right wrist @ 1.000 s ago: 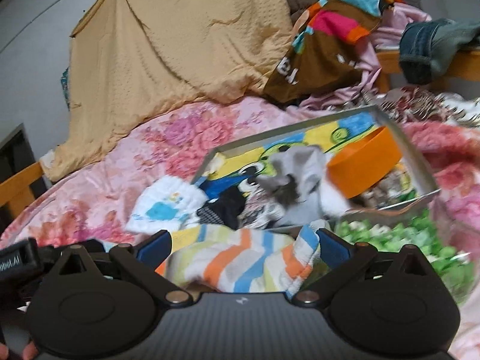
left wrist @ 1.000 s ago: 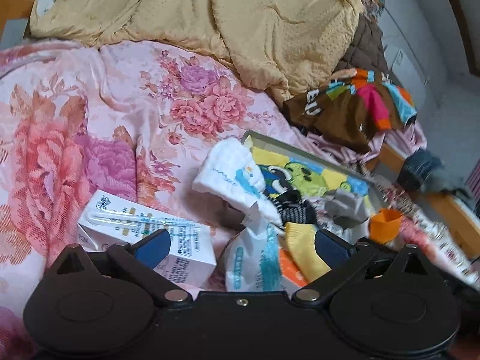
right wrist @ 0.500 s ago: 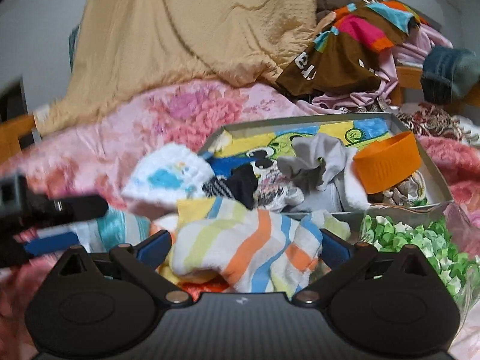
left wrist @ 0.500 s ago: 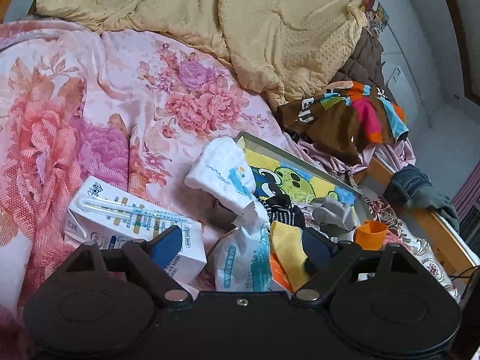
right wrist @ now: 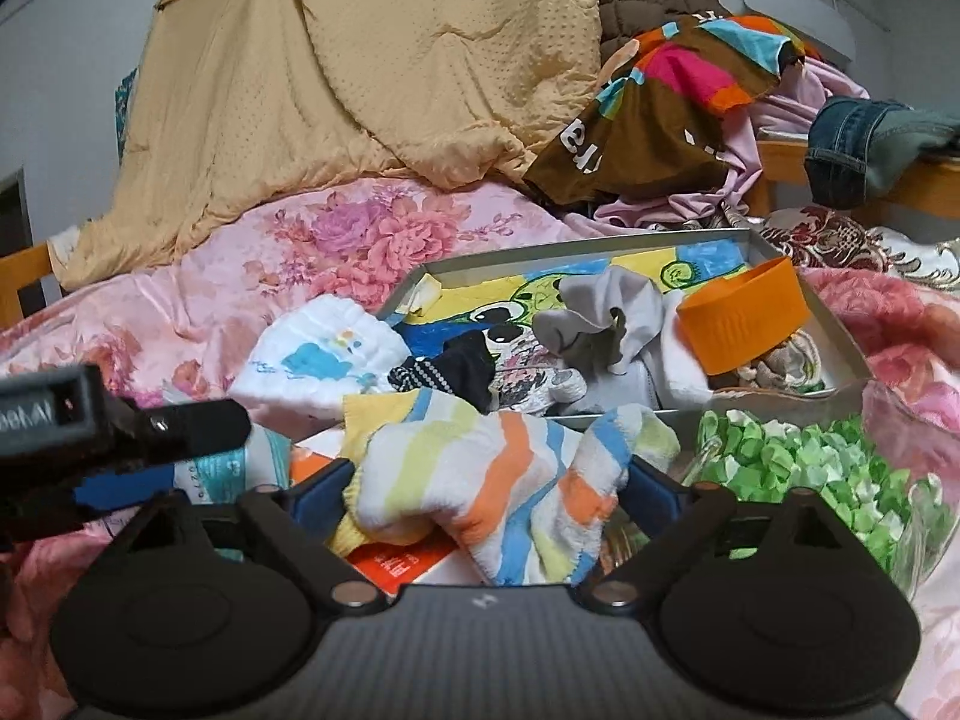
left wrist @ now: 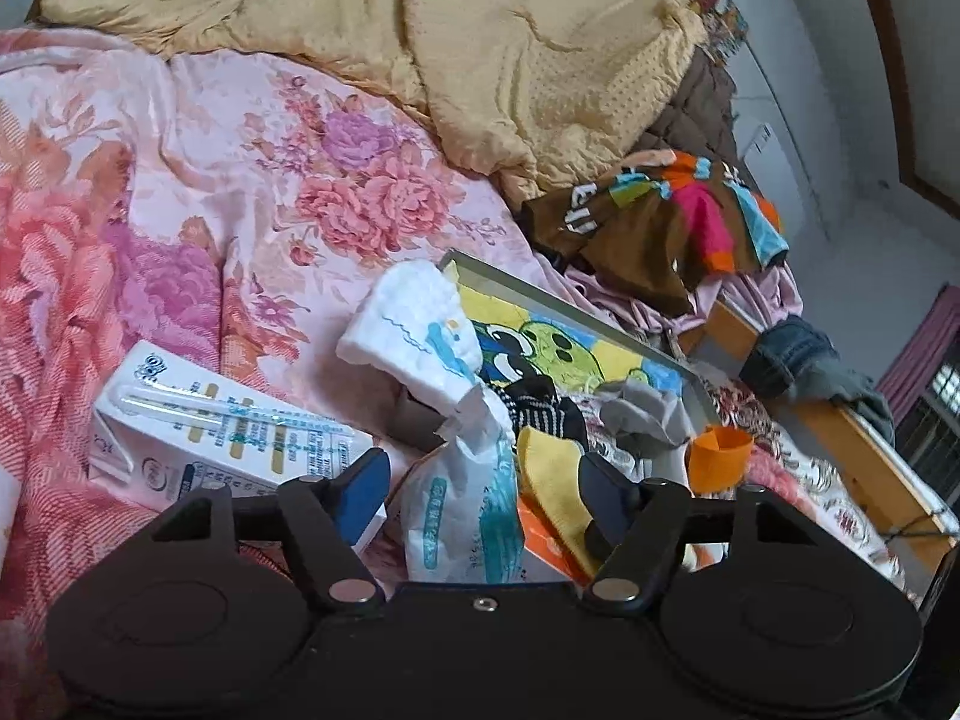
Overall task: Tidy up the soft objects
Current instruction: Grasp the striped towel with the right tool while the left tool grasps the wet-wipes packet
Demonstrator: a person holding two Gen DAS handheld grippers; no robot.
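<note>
A pink floral bedspread (left wrist: pixel 252 180) is covering the bed, and a tan quilt (right wrist: pixel 372 78) is lying heaped across its far side. A brown multicoloured garment (right wrist: pixel 654 102) is resting just beside the quilt, at the right. Near the bed's middle, a shallow grey tray (right wrist: pixel 840 354) with a cartoon-printed floor is holding a grey cloth (right wrist: pixel 606 312), a black dotted sock (right wrist: pixel 456 369) and an orange cup (right wrist: pixel 744 324) lying tilted at its right end. A white milk carton (left wrist: pixel 228 432) is lying flat on the bedspread, left of the tray. A white printed cloth (left wrist: pixel 414 324) is sitting against the tray's near left corner.

The striped sock (right wrist: pixel 498 480) is lying in front of the tray, on an orange-and-white pack. The right gripper (right wrist: pixel 486 492) is bracketing this sock; its jaws have just been closing slightly, and whether the pads are pressing the fabric cannot be determined.

The left gripper (left wrist: pixel 483 486) is bracketing a white-and-teal plastic packet (left wrist: pixel 462 504). Its jaws have just been closing, yet both pads are standing apart from the packet, so the claw is released.
</note>
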